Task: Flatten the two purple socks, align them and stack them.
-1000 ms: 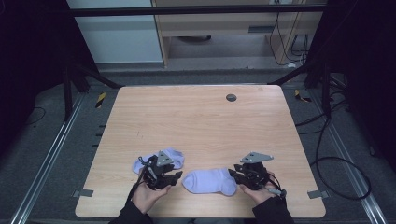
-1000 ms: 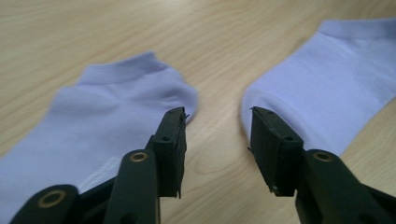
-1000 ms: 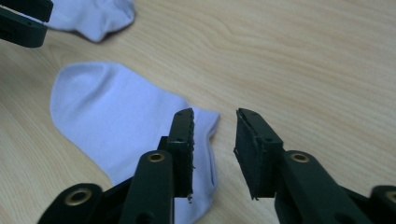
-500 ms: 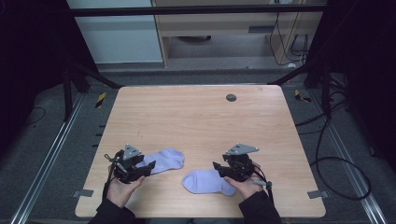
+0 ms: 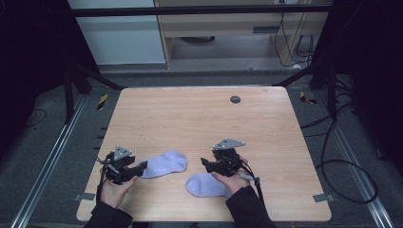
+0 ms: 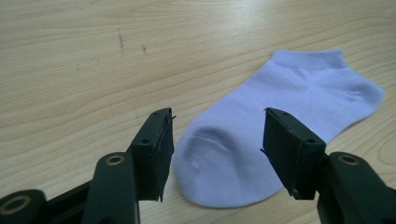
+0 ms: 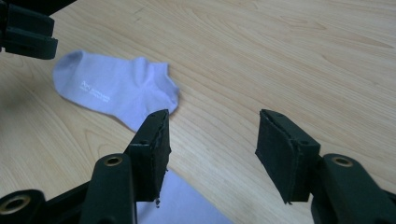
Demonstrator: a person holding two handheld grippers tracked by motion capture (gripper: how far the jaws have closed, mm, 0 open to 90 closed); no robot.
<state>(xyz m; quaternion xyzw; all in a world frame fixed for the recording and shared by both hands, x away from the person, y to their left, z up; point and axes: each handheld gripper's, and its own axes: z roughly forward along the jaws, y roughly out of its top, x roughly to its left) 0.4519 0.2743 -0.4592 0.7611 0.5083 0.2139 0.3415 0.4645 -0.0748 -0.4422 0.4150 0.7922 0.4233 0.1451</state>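
With two lavender ankle socks lying flat and apart near the front edge of the wooden table (image 5: 199,114), the step in hand looks like laying out or pairing them. The left gripper (image 6: 215,140) gapes wide and empty over the toe of the left sock (image 5: 164,164). The right gripper (image 7: 212,140), equally wide and empty, hovers just past the right sock (image 5: 204,185); the next move likely calls for closing on one sock.

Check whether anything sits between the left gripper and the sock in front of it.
Nothing visible does. The left gripper is open, its jaws flanking the toe end of the lavender sock, which lies flat on the bare wooden table. The second sock lies apart, by the right gripper.
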